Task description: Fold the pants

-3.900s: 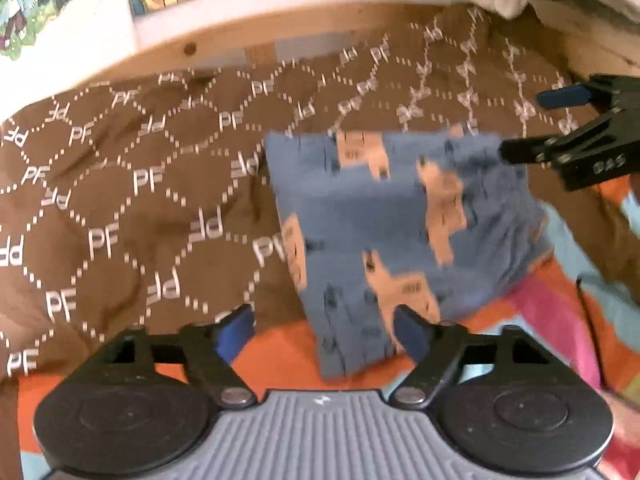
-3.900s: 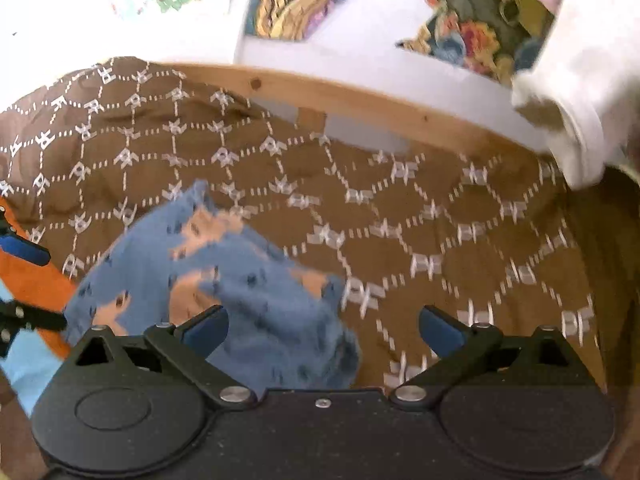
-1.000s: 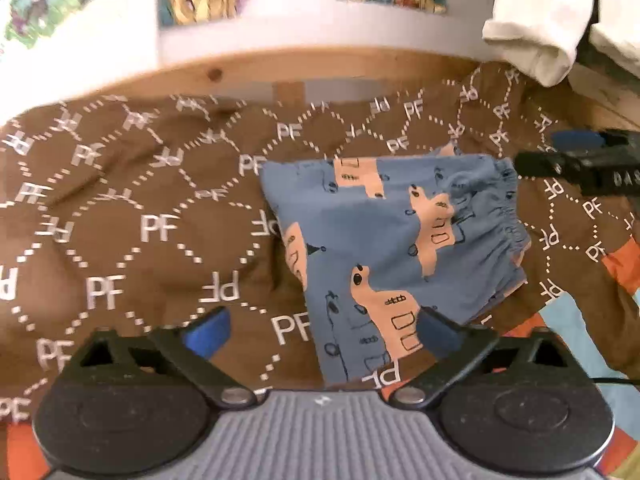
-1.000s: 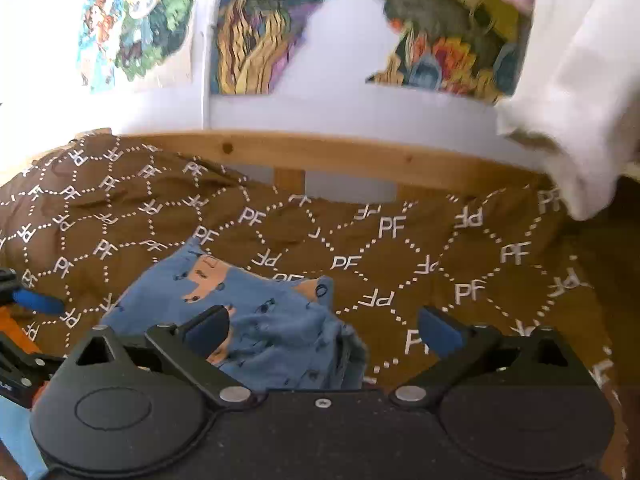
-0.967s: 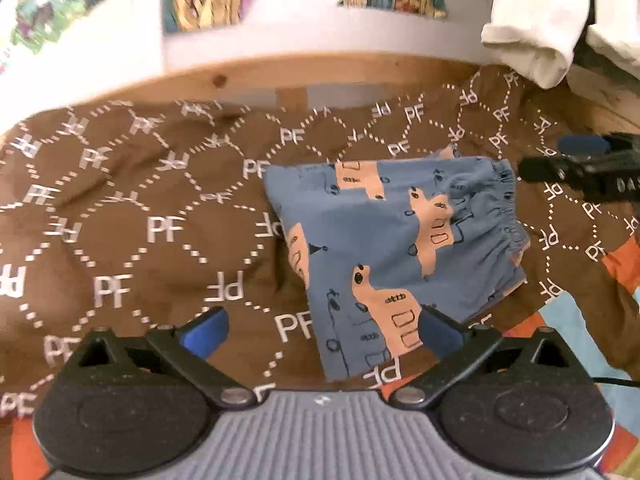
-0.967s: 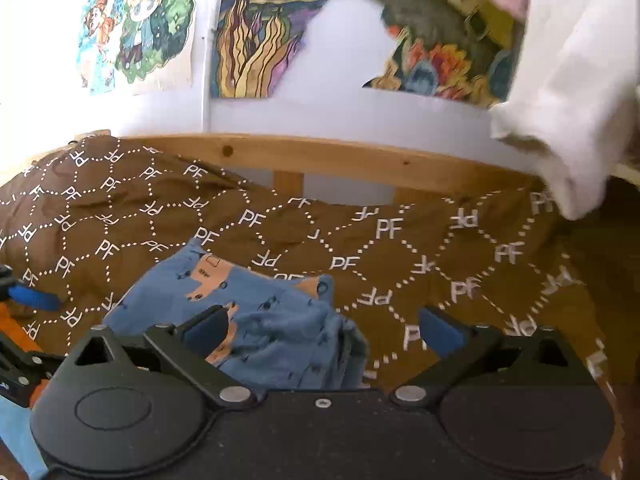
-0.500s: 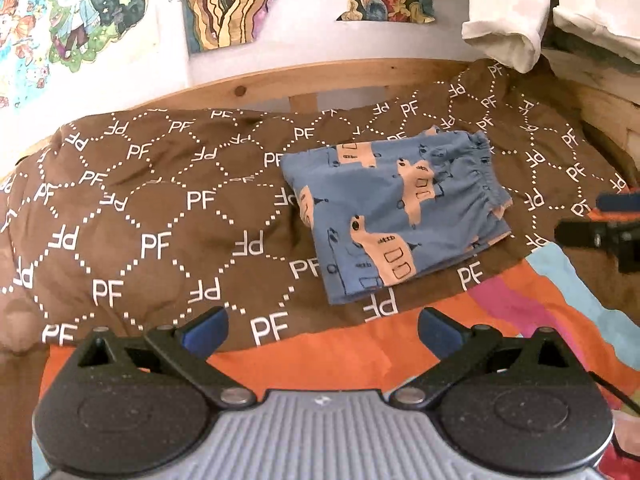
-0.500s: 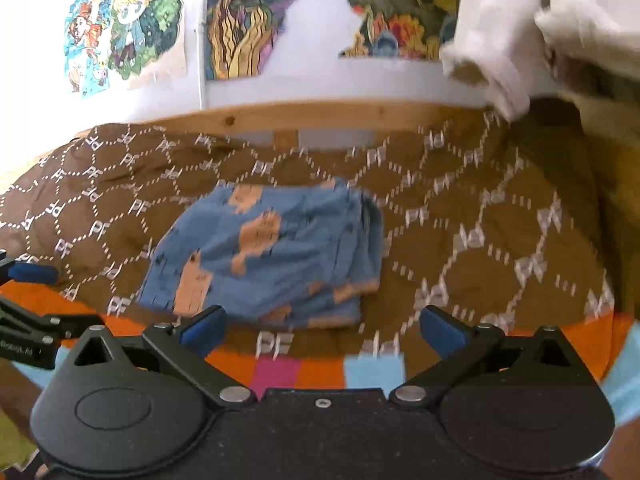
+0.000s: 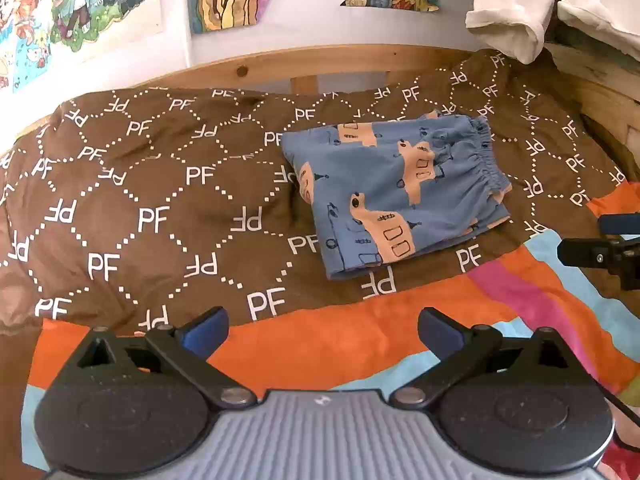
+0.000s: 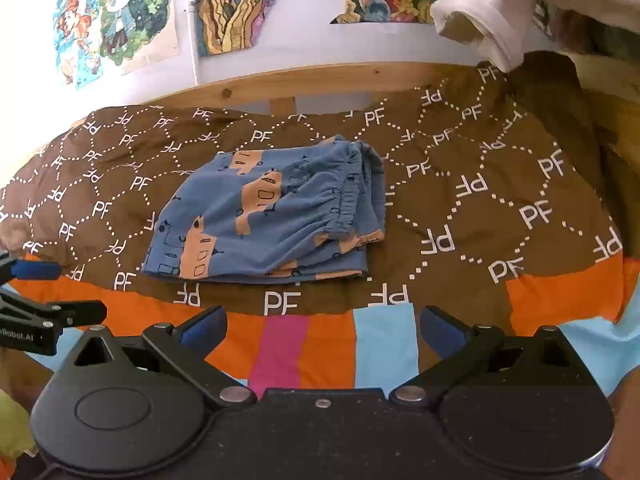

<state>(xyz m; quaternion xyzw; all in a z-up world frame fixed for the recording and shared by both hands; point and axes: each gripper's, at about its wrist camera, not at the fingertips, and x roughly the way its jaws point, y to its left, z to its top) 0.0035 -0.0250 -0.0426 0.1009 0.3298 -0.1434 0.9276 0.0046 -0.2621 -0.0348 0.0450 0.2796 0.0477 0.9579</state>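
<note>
The left gripper (image 9: 323,330) has its blue-padded jaws spread wide and empty, hovering over the orange band of the striped patchwork blanket (image 9: 352,344). The right gripper (image 10: 322,330) is the same: jaws spread, nothing between them, above the pink and light-blue stripes at the near edge of the bed.

Straight ahead of both pairs of jaws, well apart from either, the blue cotton pants printed with orange animal shapes (image 9: 396,188) lie folded into a compact, roughly rectangular packet on the brown quilt patterned with white "PF" letters (image 9: 160,200). In the right wrist view the packet (image 10: 268,212) sits slightly left of that gripper's centreline; in the left wrist view it sits slightly right of centre, so it lies between the two grippers, with neither clearly nearer.

The packet's long axis runs across the bed. The gathered elastic waistband (image 10: 344,204) and the stacked layer edges face the right gripper's side; the smooth folded edge faces the left.

The fold looks finished. If any tidying is wanted, the right gripper has the direct line to the loose, layered end, which seems the only part likely to spring open.

Beyond the quilt stands the wooden bed rail (image 10: 320,80).
</note>
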